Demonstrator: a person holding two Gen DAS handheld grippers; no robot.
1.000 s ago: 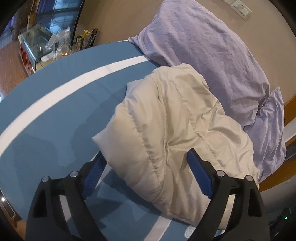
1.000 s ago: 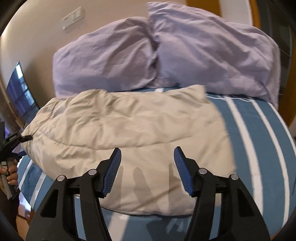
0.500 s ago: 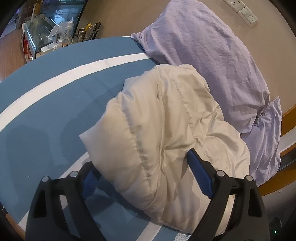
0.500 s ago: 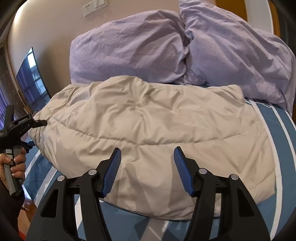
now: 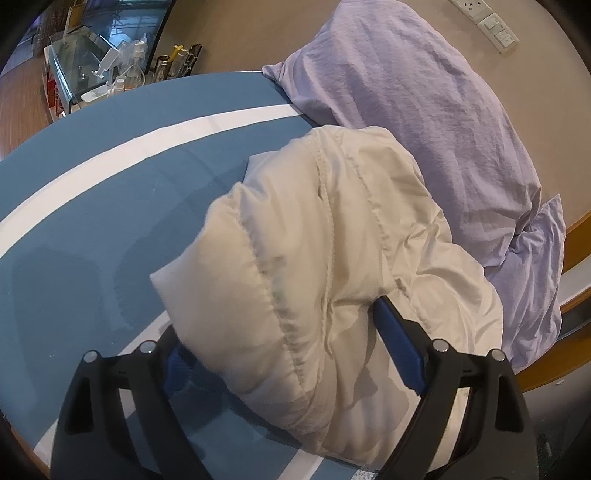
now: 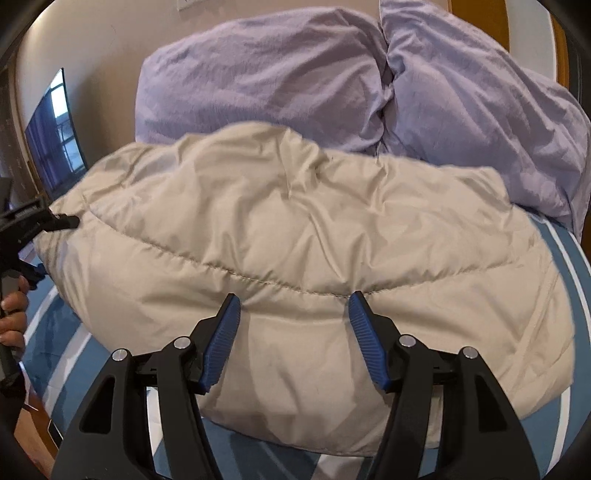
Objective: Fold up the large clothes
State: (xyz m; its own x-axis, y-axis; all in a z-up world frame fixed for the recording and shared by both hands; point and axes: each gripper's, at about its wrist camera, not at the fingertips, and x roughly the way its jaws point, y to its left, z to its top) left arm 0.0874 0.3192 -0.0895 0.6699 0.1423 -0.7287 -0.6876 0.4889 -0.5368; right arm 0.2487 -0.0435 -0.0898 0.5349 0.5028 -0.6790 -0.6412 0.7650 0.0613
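A cream puffy quilted jacket (image 5: 325, 229) lies bunched on the blue striped bed cover (image 5: 92, 229), against the pillows. My left gripper (image 5: 280, 332) straddles the jacket's near end with its jaws wide; the padding bulges between them and hides the left fingertip, and it is not clamped. In the right wrist view the jacket (image 6: 295, 221) spreads broadly. My right gripper (image 6: 293, 299) hovers just over its stitched seam, its jaws opening with nothing held between them. The left gripper (image 6: 37, 221) shows at the jacket's left end, held by a hand (image 6: 13, 310).
Two lilac pillows (image 6: 332, 81) lean on the wall behind the jacket. A side table with bottles and a glass case (image 5: 110, 77) stands past the bed's far corner. Wall sockets (image 5: 495, 22) sit above. The wooden bed frame (image 5: 576, 236) runs along the right.
My right gripper came closer and lower over the jacket, which now fills its view. In the left wrist view the jacket's end has slid over the left finger.
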